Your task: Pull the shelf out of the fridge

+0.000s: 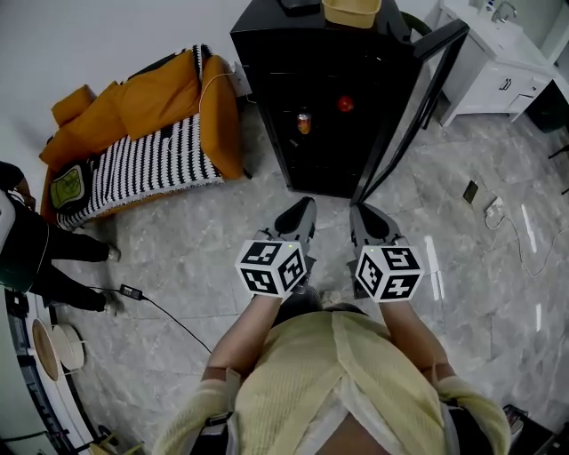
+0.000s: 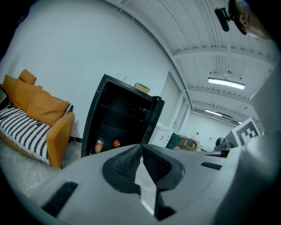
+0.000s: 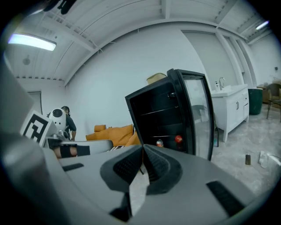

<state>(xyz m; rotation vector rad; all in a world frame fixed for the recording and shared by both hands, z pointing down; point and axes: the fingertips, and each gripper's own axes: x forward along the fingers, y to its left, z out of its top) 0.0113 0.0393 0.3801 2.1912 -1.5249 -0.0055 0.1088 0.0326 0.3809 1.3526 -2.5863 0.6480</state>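
A small black fridge [image 1: 342, 98] stands ahead on the floor with its glass door [image 1: 409, 107] swung open to the right. Dark shelves [image 3: 164, 110] cross its inside. A can [image 1: 304, 123] and a red fruit [image 1: 345, 104] sit low in it. Both grippers are held in front of the person, well short of the fridge. My left gripper [image 1: 298, 213] is shut, its jaws meeting at the tips with nothing between them. My right gripper [image 1: 369, 218] is shut and empty too. The fridge [image 2: 120, 118] also shows in the left gripper view.
An orange sofa [image 1: 142, 124] with a striped cover stands left of the fridge. A white cabinet [image 1: 498, 71] with a sink is at the right. A person [image 1: 36, 240] is at the far left. A cable [image 1: 169, 315] and plugs [image 1: 493, 211] lie on the tiled floor. A yellow tub [image 1: 351, 11] tops the fridge.
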